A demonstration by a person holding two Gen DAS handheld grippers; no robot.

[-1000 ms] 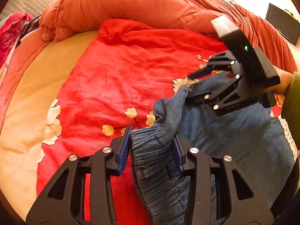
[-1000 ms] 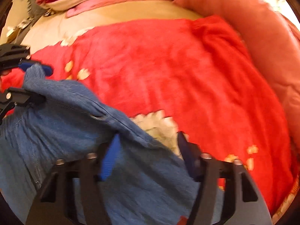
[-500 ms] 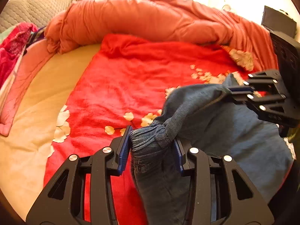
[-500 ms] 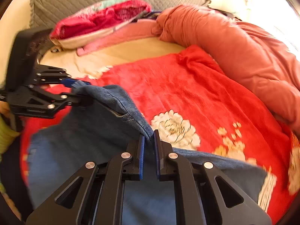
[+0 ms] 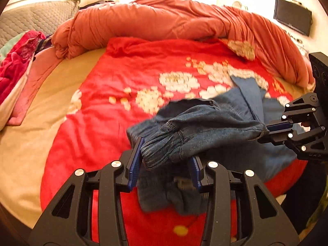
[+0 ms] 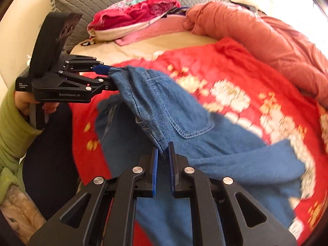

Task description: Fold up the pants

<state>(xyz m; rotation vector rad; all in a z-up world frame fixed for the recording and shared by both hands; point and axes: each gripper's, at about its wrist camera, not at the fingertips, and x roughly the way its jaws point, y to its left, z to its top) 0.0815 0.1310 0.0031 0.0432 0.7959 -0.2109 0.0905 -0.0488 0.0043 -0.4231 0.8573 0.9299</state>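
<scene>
Above the red floral blanket (image 5: 106, 94), jeans (image 6: 174, 110) hang stretched by the waistband between both tools. Left gripper (image 5: 166, 164) is clamped on a thick bunch of the elastic waist; right gripper (image 6: 163, 153) is pinched tight on a thin edge of the band, jaws nearly touching. Legs trail on the blanket. Risks: the thin right-side bite slips if the span gets pulled taut; the bunched left hold leaves the waist crumpled; dragging legs could twist or crease the fold line.
</scene>
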